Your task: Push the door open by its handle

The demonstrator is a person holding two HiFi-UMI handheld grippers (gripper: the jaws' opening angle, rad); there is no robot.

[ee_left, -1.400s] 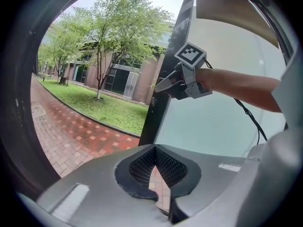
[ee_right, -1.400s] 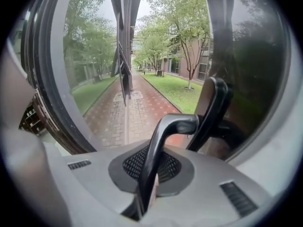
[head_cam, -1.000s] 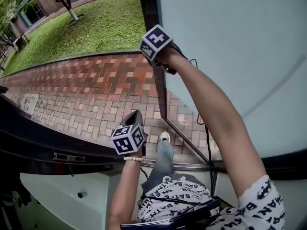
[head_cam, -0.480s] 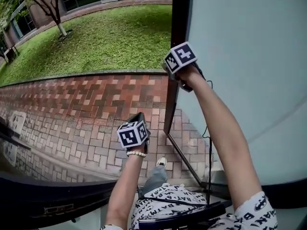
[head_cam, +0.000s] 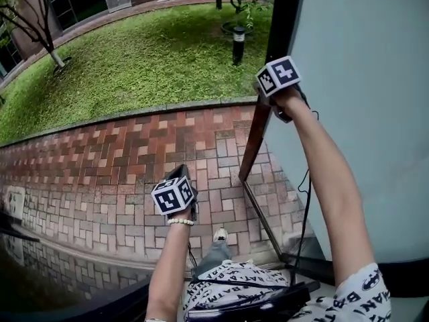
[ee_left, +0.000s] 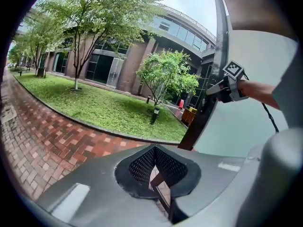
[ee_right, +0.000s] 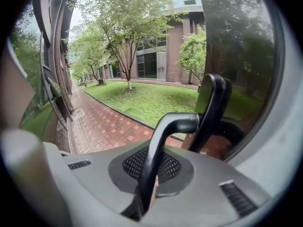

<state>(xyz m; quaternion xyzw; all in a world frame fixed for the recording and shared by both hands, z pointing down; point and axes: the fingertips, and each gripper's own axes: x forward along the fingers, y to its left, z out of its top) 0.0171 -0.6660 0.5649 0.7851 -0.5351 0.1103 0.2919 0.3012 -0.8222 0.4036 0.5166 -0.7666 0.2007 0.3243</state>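
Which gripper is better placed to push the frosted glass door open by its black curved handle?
Right. The right gripper is shut on the black curved handle of the frosted glass door; the left gripper hangs over red brick paving, holding nothing.

Door (head_cam: 362,113) pale grey-green, frame (head_cam: 265,123) dark brown. Handle (ee_right: 161,145) black. Paving (head_cam: 134,159) red, brown and cream bricks, herringbone. Grass (head_cam: 154,66) green. Cubes (head_cam: 173,196) white with black square markers. Shirt (head_cam: 234,280) white, black lettering print. Jeans (head_cam: 216,253) faded blue. Bracelet (head_cam: 181,222) white beads. Pads (ee_right: 132,164) black mesh on grey.
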